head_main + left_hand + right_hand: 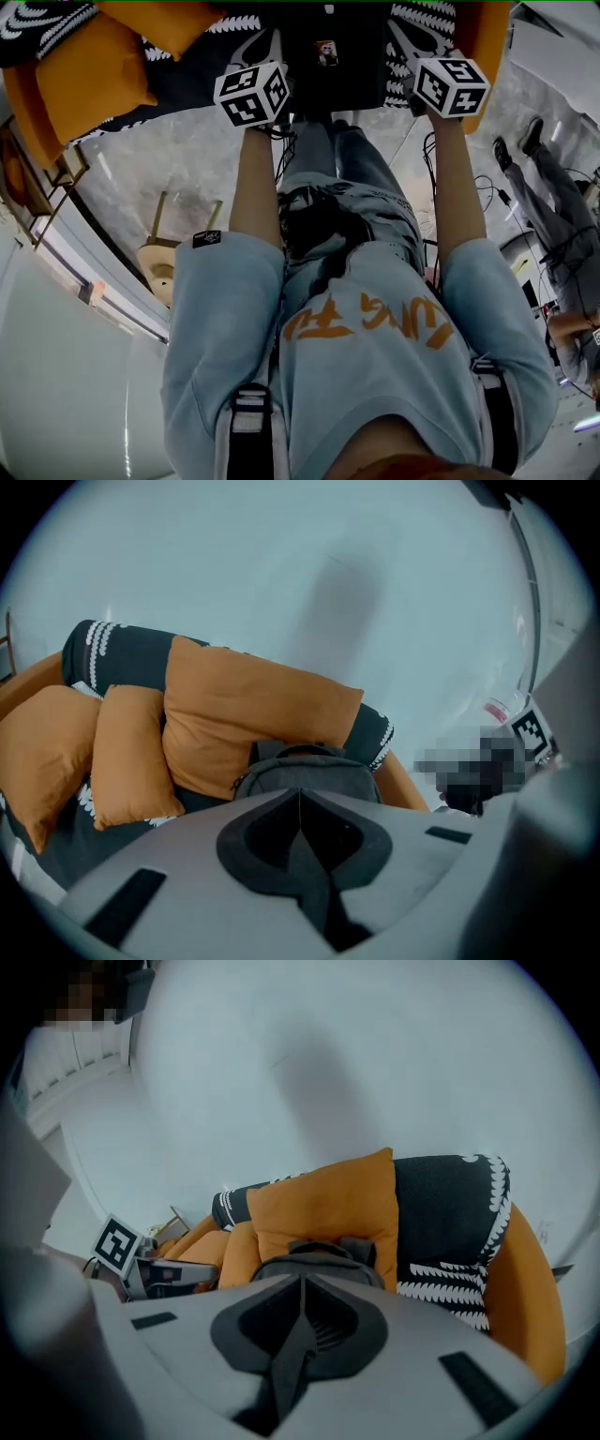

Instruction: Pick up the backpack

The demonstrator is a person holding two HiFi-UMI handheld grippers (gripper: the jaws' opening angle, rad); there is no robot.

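A dark grey backpack (309, 772) stands upright on a sofa and leans against an orange cushion (248, 714). The right gripper view shows the same backpack (319, 1256) in front of an orange cushion (328, 1208). In the head view it is the dark shape (328, 56) between both grippers. My left gripper (300, 795) is shut and empty, a short way in front of the backpack's left side. On the backpack's other side my right gripper (302, 1281) is likewise shut and holds nothing. The marker cubes of the left gripper (251, 94) and the right gripper (450, 86) flank the bag.
The sofa carries a black throw with white pattern (450, 1232) and more orange cushions (56, 752). A small wooden stool (164, 262) stands on the marble floor at the left. Another person (553, 216) and cables (492, 192) are at the right.
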